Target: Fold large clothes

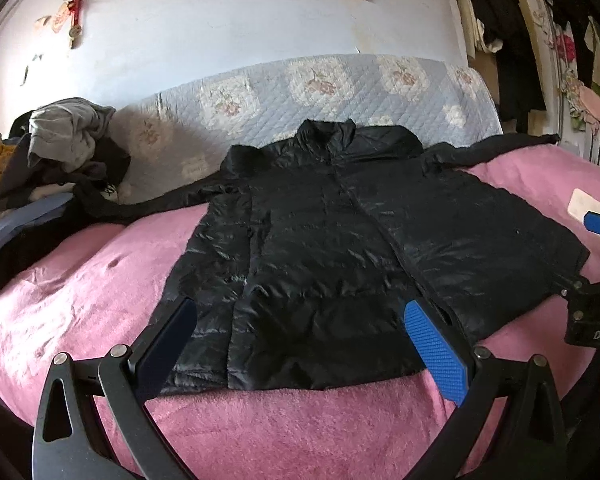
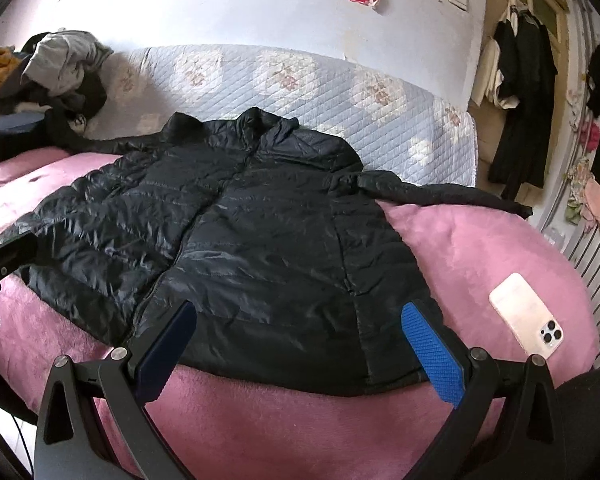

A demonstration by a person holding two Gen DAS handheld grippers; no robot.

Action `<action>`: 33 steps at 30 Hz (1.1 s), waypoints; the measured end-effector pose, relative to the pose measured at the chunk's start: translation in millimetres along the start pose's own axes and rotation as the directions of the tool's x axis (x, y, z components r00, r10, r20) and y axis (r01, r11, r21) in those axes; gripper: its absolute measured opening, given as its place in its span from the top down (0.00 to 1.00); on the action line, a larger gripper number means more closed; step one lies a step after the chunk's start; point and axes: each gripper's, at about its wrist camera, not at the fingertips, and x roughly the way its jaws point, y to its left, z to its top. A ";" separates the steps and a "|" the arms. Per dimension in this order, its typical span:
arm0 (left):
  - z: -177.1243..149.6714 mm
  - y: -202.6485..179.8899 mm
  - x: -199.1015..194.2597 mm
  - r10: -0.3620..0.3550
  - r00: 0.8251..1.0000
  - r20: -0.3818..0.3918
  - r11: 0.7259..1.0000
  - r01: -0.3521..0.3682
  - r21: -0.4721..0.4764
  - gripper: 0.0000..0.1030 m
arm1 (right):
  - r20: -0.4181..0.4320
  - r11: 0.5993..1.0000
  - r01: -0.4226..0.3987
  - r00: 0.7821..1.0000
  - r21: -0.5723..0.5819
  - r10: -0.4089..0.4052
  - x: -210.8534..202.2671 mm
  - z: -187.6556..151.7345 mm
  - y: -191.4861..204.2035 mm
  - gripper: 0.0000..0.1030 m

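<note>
The black puffer jacket (image 1: pixel 320 248) is lying front-up and spread flat on the pink blanket (image 1: pixel 80 300) covering the bed, collar toward the wall, both sleeves extending outward. No fold is showing yet.

The left hand-held gripper (image 1: pixel 300 344) is hovering above the hem with jaws wide apart, holding nothing. The right hand-held gripper (image 2: pixel 300 344) is likewise gaping over the hem's right portion, empty.

Risks noted: the shell is looking glossy and slick, so a shallow pinch is likely to be slipping off or catching only the top layer. A phone (image 2: pixel 528 316) is lying on the blanket just beside the jacket's right edge; a sweeping sleeve fold is liable to be dragging it. The clothes pile (image 1: pixel 60 152) is sitting near the left sleeve and may be snagging it.
</note>
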 end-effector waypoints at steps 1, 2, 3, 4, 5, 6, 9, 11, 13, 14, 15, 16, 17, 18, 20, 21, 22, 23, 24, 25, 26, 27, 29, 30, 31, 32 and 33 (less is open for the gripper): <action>-0.7 0.8 1.5 0.002 1.000 -0.008 1.000 -0.002 -0.003 0.00 | -0.008 1.000 -0.023 1.000 0.015 0.023 0.6 -0.2 -2.0 0.00; -1.1 2.0 3.0 0.006 1.000 -0.018 1.000 -0.006 -0.007 0.00 | -0.014 0.999 -0.039 0.999 0.028 0.039 1.0 -0.4 -3.6 0.00; -1.9 3.3 3.7 0.011 1.000 -0.026 1.000 -0.011 -0.014 0.00 | -0.023 0.998 -0.056 0.998 0.043 0.057 1.5 -0.5 -5.4 0.00; -2.2 4.9 4.5 0.014 0.999 -0.034 1.000 -0.015 -0.024 0.00 | -0.027 0.997 -0.063 0.998 0.048 0.064 1.4 -0.9 -5.5 0.00; -2.4 7.1 5.1 0.018 0.999 -0.041 0.999 -0.019 -0.035 0.00 | -0.031 0.996 -0.070 0.997 0.047 0.071 1.8 -1.4 -5.5 0.00; -2.8 9.6 5.2 0.022 0.999 -0.050 0.999 -0.024 -0.047 0.00 | -0.033 0.997 -0.070 0.997 0.037 0.071 2.1 -1.7 -4.6 0.00; -7.5 17.2 4.8 0.023 0.997 -0.071 0.996 -0.029 -0.087 0.00 | -0.044 0.997 -0.072 0.997 -0.013 0.071 3.3 -5.0 3.0 0.00; -10.1 21.7 6.3 0.012 0.995 -0.097 0.993 -0.023 -0.116 0.00 | -0.054 0.996 -0.086 0.995 -0.027 0.084 4.4 -7.8 6.8 0.00; -11.4 25.3 6.4 -0.003 0.995 -0.104 0.991 -0.011 -0.135 0.00 | -0.070 0.994 -0.106 0.992 -0.025 0.104 7.4 -10.9 8.9 0.00; -11.5 25.8 6.5 0.007 0.994 -0.106 0.991 -0.021 -0.131 0.00 | -0.076 0.994 -0.111 0.991 -0.025 0.108 8.7 -11.6 9.3 0.00; -11.7 25.8 6.5 0.020 0.994 -0.107 0.992 -0.034 -0.123 0.00 | -0.082 0.993 -0.112 0.991 -0.028 0.109 9.8 -12.3 9.6 0.00; -12.0 25.3 6.5 0.030 0.994 -0.108 0.992 -0.042 -0.115 0.00 | -0.084 0.993 -0.111 0.991 -0.034 0.108 10.1 -12.6 10.0 0.00; -12.7 24.8 6.8 0.035 0.993 -0.114 0.993 -0.047 -0.108 0.00 | -0.090 0.993 -0.111 0.990 -0.046 0.107 10.6 -13.4 11.2 0.00; -13.4 24.4 7.8 0.036 0.992 -0.123 0.994 -0.048 -0.101 0.00 | -0.097 0.991 -0.116 0.989 -0.061 0.110 11.2 -14.3 12.6 0.00; -14.5 22.2 12.8 0.031 0.987 -0.157 0.996 -0.044 -0.075 0.00 | -0.138 0.983 -0.139 0.983 -0.118 0.122 14.7 -17.3 19.8 0.00; -15.2 20.4 16.0 0.031 0.984 -0.177 0.998 -0.041 -0.056 0.00 | -0.159 0.978 -0.144 0.980 -0.152 0.120 17.3 -18.6 24.5 0.00; -15.7 18.4 19.3 0.030 0.980 -0.195 0.999 -0.038 -0.038 0.00 | -0.177 0.971 -0.137 0.979 -0.195 0.103 20.3 -19.9 30.2 0.00; -16.4 16.2 22.4 0.030 0.977 -0.211 0.999 -0.035 -0.020 0.00 | -0.184 0.964 -0.119 0.980 -0.239 0.075 23.0 -21.6 36.2 0.00; -17.2 13.6 25.9 0.032 0.973 -0.228 0.999 -0.033 0.002 0.00 | -0.191 0.956 -0.099 0.981 -0.276 0.046 26.5 -22.7 41.4 0.00; -18.2 10.9 29.5 0.034 0.969 -0.244 0.999 -0.029 0.026 0.02 | -0.201 0.950 -0.092 0.979 -0.298 0.032 29.3 -23.6 44.1 0.00; -19.1 8.8 32.3 0.034 0.966 -0.256 0.999 -0.024 0.042 0.08 | -0.207 0.947 -0.092 0.978 -0.308 0.027 32.3 -23.6 45.6 0.00; -20.8 7.6 35.7 0.034 0.963 -0.268 0.998 -0.021 0.052 0.11 | -0.211 0.947 -0.093 0.977 -0.308 0.027 34.7 -22.9 46.0 0.00; -23.7 7.9 44.9 0.022 0.950 -0.311 0.999 -0.007 0.051 0.14 | -0.233 0.954 -0.093 0.972 -0.284 0.026 42.0 -18.2 45.1 0.00; -25.4 9.1 49.3 0.013 0.942 -0.334 0.999 0.003 0.047 0.15 | -0.248 0.957 -0.094 0.968 -0.275 0.024 46.0 -15.4 44.4 0.00; -26.6 10.1 52.1 0.009 0.937 -0.350 0.999 0.008 0.047 0.15 | -0.254 0.958 -0.094 0.967 -0.271 0.023 48.4 -14.2 43.8 0.00; -28.0 10.4 53.6 0.013 0.933 -0.361 0.998 0.007 0.055 0.15 | -0.261 0.959 -0.087 0.965 -0.270 0.015 52.1 -11.6 41.9 0.00; -29.3 9.3 54.2 0.025 0.929 -0.369 0.997 0.004 0.078 0.15 | -0.264 0.960 -0.076 0.965 -0.271 0.002 55.5 -9.3 39.7 0.00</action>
